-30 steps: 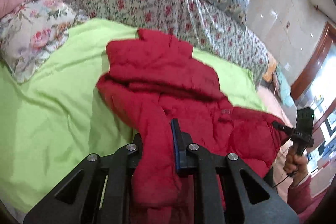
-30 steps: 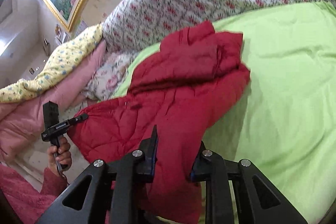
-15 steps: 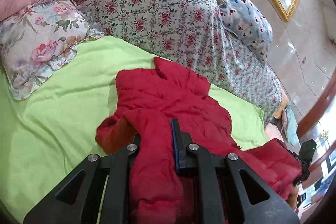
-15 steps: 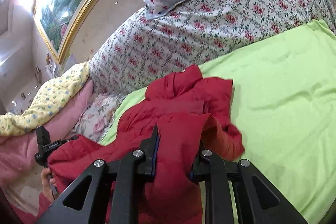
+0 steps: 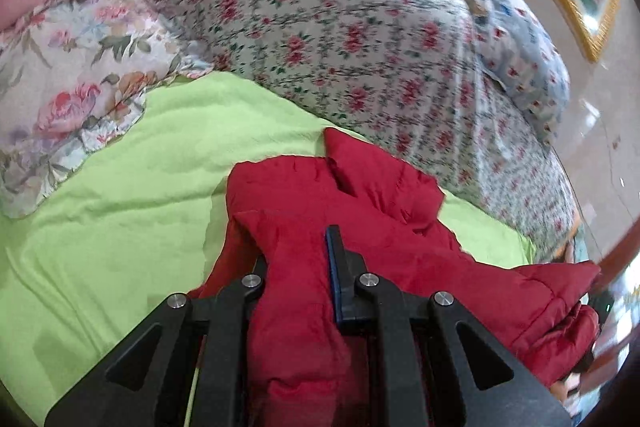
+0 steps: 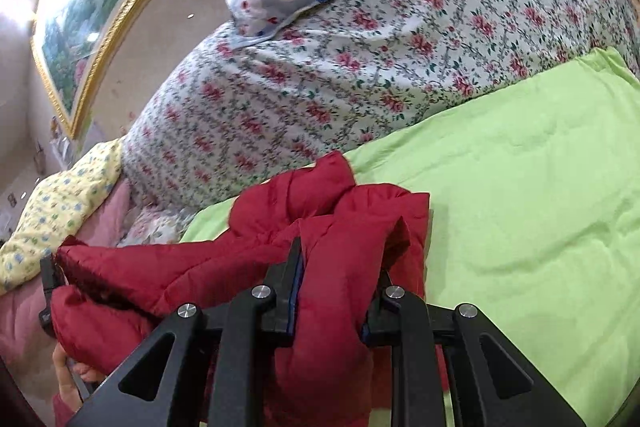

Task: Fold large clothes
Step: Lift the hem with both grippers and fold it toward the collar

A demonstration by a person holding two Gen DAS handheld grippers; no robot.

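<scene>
Red puffer jacket (image 5: 360, 203) lies bunched on green bed sheet (image 5: 120, 195) w/ left gripper (image 5: 298, 267) & right gripper (image 6: 340, 279) each pinching a fold btwn fingers.

A bed with a green sheet (image 5: 120, 195) carries a red jacket (image 5: 360, 195) at 6 o'clock, a floral pillow (image 5: 68, 87) at 9, and a rose-print quilt (image 5: 320, 19) at 12.

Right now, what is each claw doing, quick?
Left claw: closed on the red jacket.
Right claw: closed on the same red jacket, at another part of it.
</scene>
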